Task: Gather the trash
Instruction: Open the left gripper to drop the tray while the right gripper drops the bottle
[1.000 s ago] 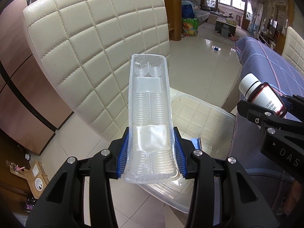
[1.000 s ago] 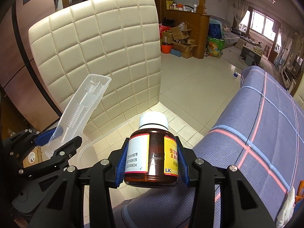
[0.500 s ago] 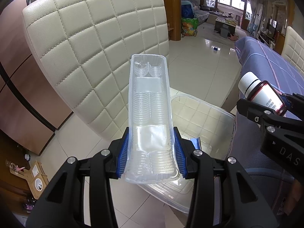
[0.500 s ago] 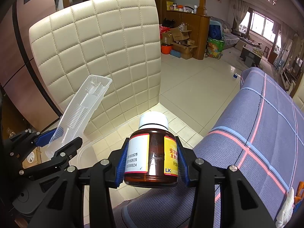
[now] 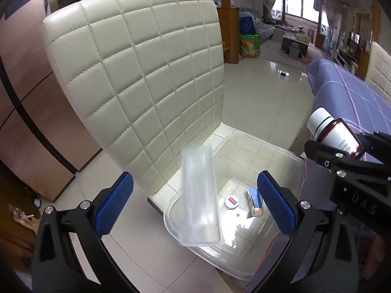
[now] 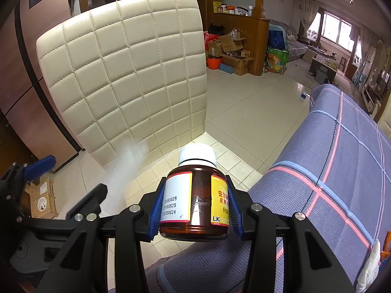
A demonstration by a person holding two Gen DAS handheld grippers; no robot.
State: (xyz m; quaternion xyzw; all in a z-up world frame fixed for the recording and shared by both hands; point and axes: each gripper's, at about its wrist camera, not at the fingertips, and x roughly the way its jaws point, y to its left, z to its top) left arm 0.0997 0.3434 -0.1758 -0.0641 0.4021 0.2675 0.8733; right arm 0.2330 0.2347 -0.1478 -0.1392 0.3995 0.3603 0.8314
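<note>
My left gripper (image 5: 195,202) has its jaws opening wide, and its blue pads (image 5: 114,205) touch nothing. A long clear plastic tray (image 5: 199,195), blurred, drops free between them toward the clear plastic bin (image 5: 290,156) on the floor below. In the bin lie a white cap (image 5: 232,201) and a small blue and white carton (image 5: 254,200). My right gripper (image 6: 194,210) is shut on a brown pill bottle (image 6: 195,202) with a white cap and white and yellow labels. That bottle (image 5: 334,131) hangs over the bin's right edge in the left wrist view.
A cream quilted chair back (image 5: 136,83) stands right behind the bin. A table with a purple checked cloth (image 6: 342,171) borders it on the right. Glossy tiled floor (image 5: 256,97) stretches beyond, with boxes (image 6: 232,51) and furniture far back. A brown wall panel (image 5: 24,97) is at the left.
My left gripper has let go of the clear tray, its jaws now wide apart, and the tray has slid down toward the bin. The right gripper and the bottle have not moved.
</note>
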